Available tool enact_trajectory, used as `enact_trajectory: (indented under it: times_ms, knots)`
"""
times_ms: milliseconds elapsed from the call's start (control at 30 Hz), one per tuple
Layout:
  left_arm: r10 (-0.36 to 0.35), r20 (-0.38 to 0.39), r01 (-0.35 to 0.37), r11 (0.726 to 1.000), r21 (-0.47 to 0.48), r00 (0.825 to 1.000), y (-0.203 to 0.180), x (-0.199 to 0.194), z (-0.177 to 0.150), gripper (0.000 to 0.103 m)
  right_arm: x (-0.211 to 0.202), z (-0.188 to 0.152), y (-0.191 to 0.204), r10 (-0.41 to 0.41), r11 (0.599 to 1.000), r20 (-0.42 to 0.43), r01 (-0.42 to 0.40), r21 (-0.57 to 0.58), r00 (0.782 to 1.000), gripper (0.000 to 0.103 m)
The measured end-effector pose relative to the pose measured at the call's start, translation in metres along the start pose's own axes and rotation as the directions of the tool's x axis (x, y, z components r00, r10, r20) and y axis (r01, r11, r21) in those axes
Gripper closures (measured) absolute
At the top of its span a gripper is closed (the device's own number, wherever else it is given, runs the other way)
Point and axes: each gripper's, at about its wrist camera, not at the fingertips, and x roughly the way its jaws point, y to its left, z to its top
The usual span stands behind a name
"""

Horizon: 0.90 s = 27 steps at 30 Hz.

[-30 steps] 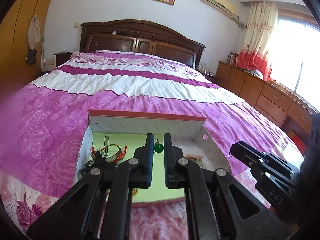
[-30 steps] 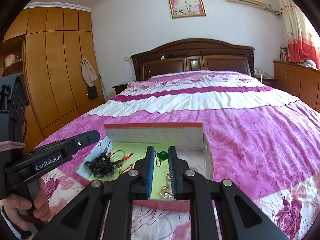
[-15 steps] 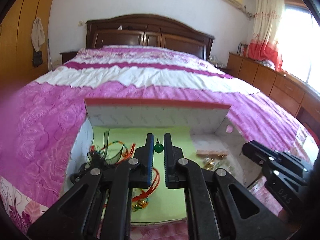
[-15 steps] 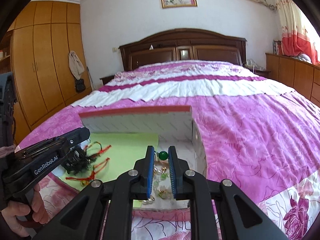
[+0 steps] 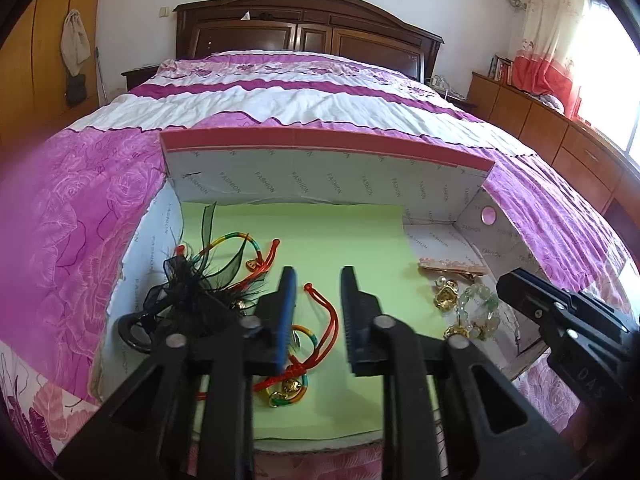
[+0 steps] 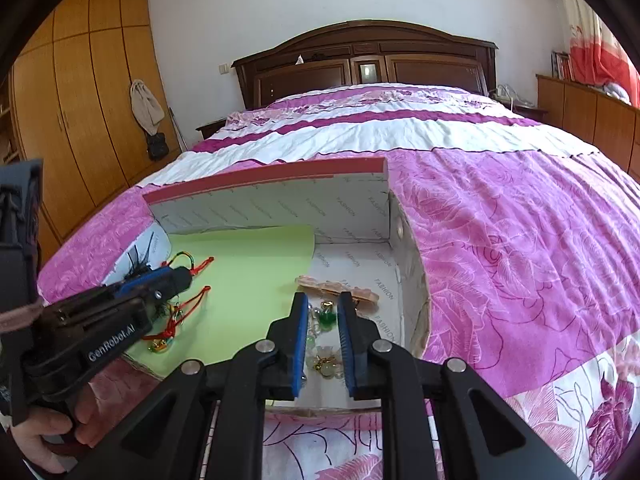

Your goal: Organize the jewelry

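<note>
- Here, the left gripper [image 5: 318, 276] hangs over a shallow box [image 5: 328, 148] that lies on the bed [image 5: 280, 96]; its fingers have just been opening, a clear gap stands between them and they grip nothing.
- Seen through that gap, below the fingertips, a red cord bracelet [image 5: 326, 320] lies on the green sheet [image 5: 320, 240] lining the box floor.
- Just left of the left fingers sits a black feathered piece [image 5: 188, 288], with a striped cord bracelet [image 5: 236, 238] beyond it.
- Well to the right of those fingers, on the bare white part of the floor, lie a pink hair clip [image 5: 452, 268], a gold piece [image 5: 446, 298] and a pale green bead bracelet [image 5: 478, 304].
- The right gripper [image 6: 322, 298] hangs over that white part, its fingers nearly together with a narrow gap.
- A green pendant [image 6: 326, 318] shows in that gap, just behind the fingertips; whether the pads pinch it or its cord I cannot tell.
- A hand [image 6: 44, 436] holds the left gripper's handle, far left of the right fingers.
</note>
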Motion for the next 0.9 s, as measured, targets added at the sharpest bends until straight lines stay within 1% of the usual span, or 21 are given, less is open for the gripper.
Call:
enact_trajectory:
  times_ms: [67, 100, 133, 167, 233, 467, 533, 633, 800, 900]
  knots:
    - [-0.004, 0.006, 0.004, 1.0, -0.001, 1.0, 0.0, -0.003, 0.001, 0.083, -0.001, 0.0, -0.002, 0.009, 1.0, 0.0, -0.009, 0.016, 1.0, 0.084]
    - [-0.003, 0.008, 0.003, 1.0, 0.001, 1.0, 0.0, -0.005, 0.001, 0.081, -0.002, 0.001, -0.003, 0.014, 1.0, 0.001, -0.014, 0.021, 1.0, 0.081]
    - [-0.001, 0.01, 0.001, 1.0, 0.002, 1.0, -0.001, -0.006, 0.001, 0.079, -0.003, 0.001, -0.003, 0.019, 1.0, 0.002, -0.019, 0.025, 1.0, 0.076]
    - [0.0, 0.012, 0.0, 1.0, 0.002, 1.0, 0.0, -0.008, 0.001, 0.078, -0.006, 0.001, -0.004, 0.021, 0.999, 0.006, -0.021, 0.026, 1.0, 0.073]
    - [-0.002, 0.015, 0.002, 1.0, -0.004, 1.0, 0.0, -0.013, 0.001, 0.074, -0.012, 0.001, -0.003, 0.02, 0.999, 0.018, -0.02, 0.027, 1.0, 0.062]
    - [0.003, 0.033, -0.003, 1.0, -0.017, 0.999, 0.004, -0.031, 0.0, 0.069, -0.035, 0.003, -0.001, 0.029, 0.999, 0.051, -0.032, 0.043, 0.998, 0.056]
    - [0.004, 0.039, -0.003, 1.0, -0.02, 0.999, 0.006, -0.036, 0.0, 0.068, -0.043, 0.003, 0.001, 0.03, 0.998, 0.063, -0.033, 0.044, 0.998, 0.051]
    - [0.0, 0.046, 0.001, 0.999, -0.033, 0.999, 0.009, -0.046, -0.003, 0.067, -0.054, 0.002, 0.003, 0.031, 0.998, 0.081, -0.035, 0.045, 0.996, 0.046]
    - [0.003, 0.056, -0.001, 0.999, -0.038, 0.998, 0.012, -0.061, -0.008, 0.066, -0.073, -0.002, 0.008, 0.035, 0.999, 0.105, -0.039, 0.034, 0.994, 0.043]
    - [0.007, 0.061, -0.004, 0.999, -0.044, 0.998, 0.015, -0.07, -0.011, 0.065, -0.084, -0.005, 0.012, 0.04, 0.999, 0.118, -0.043, 0.026, 0.992, 0.038]
